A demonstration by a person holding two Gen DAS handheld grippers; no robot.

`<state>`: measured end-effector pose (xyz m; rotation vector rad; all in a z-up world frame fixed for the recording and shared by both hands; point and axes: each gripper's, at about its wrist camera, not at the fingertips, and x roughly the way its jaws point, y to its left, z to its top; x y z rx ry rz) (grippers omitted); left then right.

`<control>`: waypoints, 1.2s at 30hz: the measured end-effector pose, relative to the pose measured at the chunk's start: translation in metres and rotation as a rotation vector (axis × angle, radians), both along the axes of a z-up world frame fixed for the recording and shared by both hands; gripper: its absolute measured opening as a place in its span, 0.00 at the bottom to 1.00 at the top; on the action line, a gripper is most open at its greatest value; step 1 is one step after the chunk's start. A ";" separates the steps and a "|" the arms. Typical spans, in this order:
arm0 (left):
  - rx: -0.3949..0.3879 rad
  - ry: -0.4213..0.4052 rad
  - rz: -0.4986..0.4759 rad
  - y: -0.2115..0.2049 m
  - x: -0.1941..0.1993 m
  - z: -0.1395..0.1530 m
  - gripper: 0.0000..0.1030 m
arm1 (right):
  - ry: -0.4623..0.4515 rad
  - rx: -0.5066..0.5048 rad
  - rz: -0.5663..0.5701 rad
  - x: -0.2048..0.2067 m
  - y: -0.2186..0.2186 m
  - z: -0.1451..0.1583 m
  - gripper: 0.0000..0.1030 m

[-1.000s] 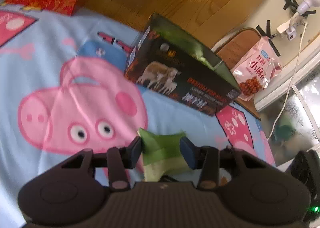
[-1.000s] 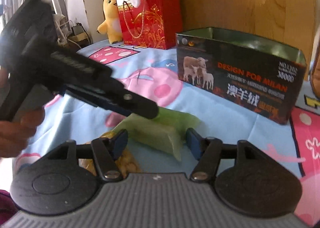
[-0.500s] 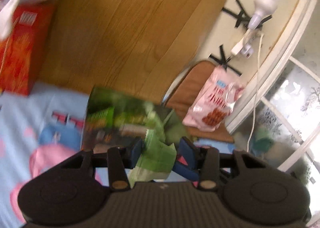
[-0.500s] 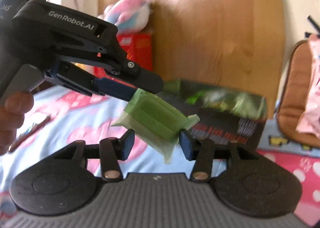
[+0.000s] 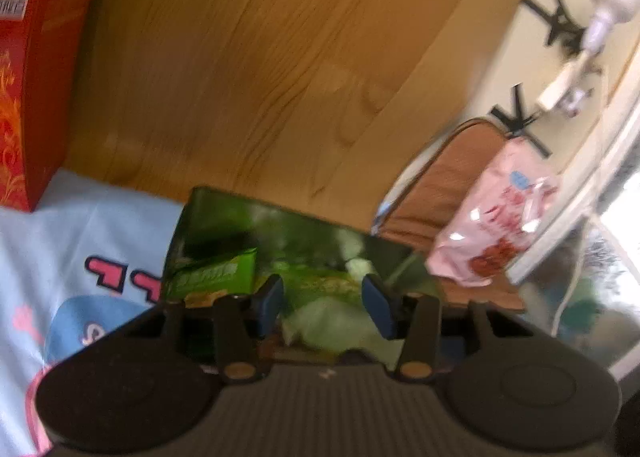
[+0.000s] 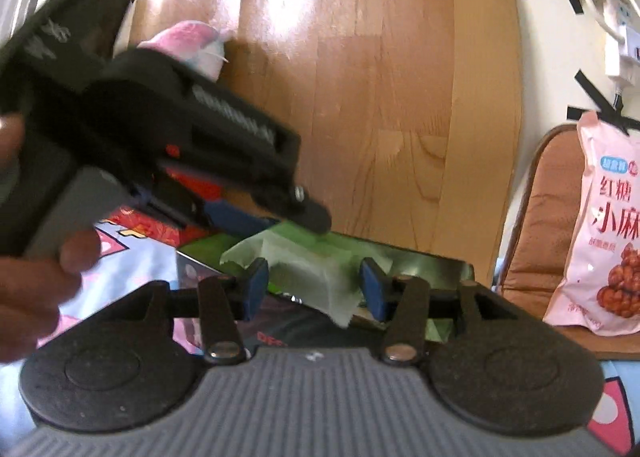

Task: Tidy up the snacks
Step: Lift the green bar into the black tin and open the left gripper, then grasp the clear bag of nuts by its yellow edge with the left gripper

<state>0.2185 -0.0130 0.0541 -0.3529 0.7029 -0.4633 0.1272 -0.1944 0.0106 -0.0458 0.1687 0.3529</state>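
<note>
**Green packet (image 6: 304, 269) and surroundings, both wrist views.** The pale green snack packet hangs in the air directly over the open top of the dark box (image 6: 432, 261), clear of the bed sheet (image 5: 80, 225). My left gripper (image 6: 280, 219) reaches in from the left and has the packet by its upper end. One black fingertip lies on the wrapper's top fold and a blue pad sits on its other side. The jaws are fairly narrow and are beginning to open, with the packet between them. In the left wrist view the packet is a blurred pale shape spanning the gap between the two blue pads. My left hand (image 6: 36, 277) wraps around the tool's handle.

My right gripper (image 6: 313, 287) is about half open, its jaws opening. It holds nothing: the packet only shows through the gap and lies beyond the pads.

Inside the box a second green packet (image 5: 218, 277) leans at the left end. The box stands at the far edge of the bed, close to the wooden headboard (image 5: 260, 77). A red gift bag (image 5: 28, 97) stands toward the far left corner, with a plush toy (image 6: 188, 45) above it. Off the bed's right edge, a pink snack bag (image 6: 608, 233) leans on a brown chair (image 6: 552, 225).
</note>
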 end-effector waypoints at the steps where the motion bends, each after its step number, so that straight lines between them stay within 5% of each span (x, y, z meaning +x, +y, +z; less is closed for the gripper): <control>1: 0.012 -0.009 -0.001 -0.001 -0.001 -0.001 0.44 | 0.002 0.007 -0.008 0.002 -0.003 0.000 0.59; 8: 0.022 -0.040 0.013 0.004 -0.018 0.009 0.50 | 0.014 0.065 -0.024 0.002 -0.018 0.001 0.61; 14: 0.057 -0.078 0.002 0.021 -0.069 0.013 0.59 | 0.012 0.086 0.016 -0.027 -0.025 0.006 0.62; 21: 0.081 0.038 -0.022 0.049 -0.131 -0.022 0.59 | 0.278 0.144 0.272 -0.062 -0.038 -0.017 0.71; 29: 0.019 0.143 -0.065 0.059 -0.184 -0.056 0.59 | 0.381 -0.042 0.406 -0.128 -0.011 -0.047 0.80; 32: 0.024 0.126 -0.073 0.054 -0.198 -0.057 0.57 | 0.301 -0.195 0.388 -0.148 0.010 -0.050 0.82; 36: -0.012 0.133 -0.088 0.049 -0.210 -0.059 0.56 | 0.310 -0.182 0.374 -0.149 0.012 -0.051 0.82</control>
